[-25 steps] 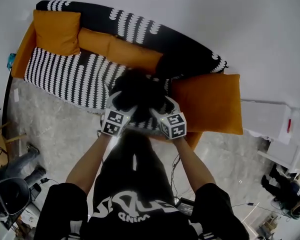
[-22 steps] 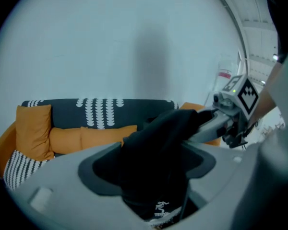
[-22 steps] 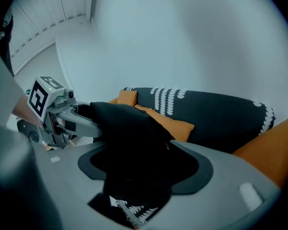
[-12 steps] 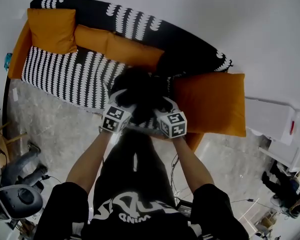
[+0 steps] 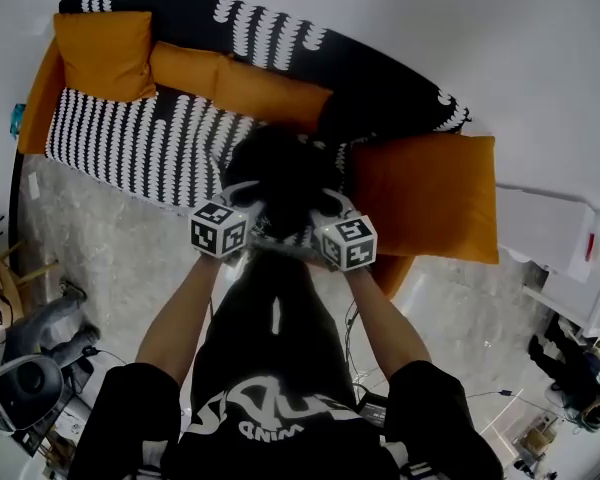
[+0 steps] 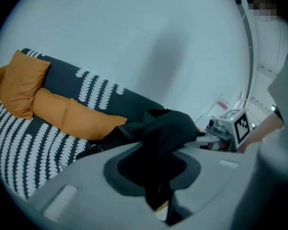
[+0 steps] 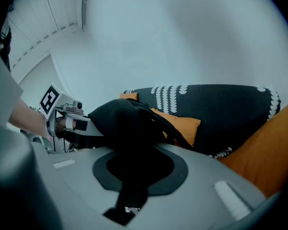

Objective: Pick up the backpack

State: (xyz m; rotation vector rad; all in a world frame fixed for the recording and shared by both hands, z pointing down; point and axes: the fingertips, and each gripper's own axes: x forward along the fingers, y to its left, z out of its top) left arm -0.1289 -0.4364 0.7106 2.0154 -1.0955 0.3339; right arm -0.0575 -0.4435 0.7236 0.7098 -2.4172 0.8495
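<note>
The black backpack sits on the seat of the sofa, near its front edge. My left gripper is at the backpack's lower left and my right gripper at its lower right. In the left gripper view the jaws are closing, with a fold of black backpack fabric pinched between them. The right gripper is closing the same way, and its pads press on backpack fabric. Each gripper shows at the edge of the other's view.
The sofa is black with a white leaf pattern. It has orange cushions at the back and a large orange cushion right of the backpack. A white wall stands behind it. There is a grey stone floor in front, a white cabinet at right and an office chair at lower left.
Both grippers' jaws have closed onto the backpack. The left gripper has rolled, so its marker cube now shows a different face. The right gripper has sunk slightly.
</note>
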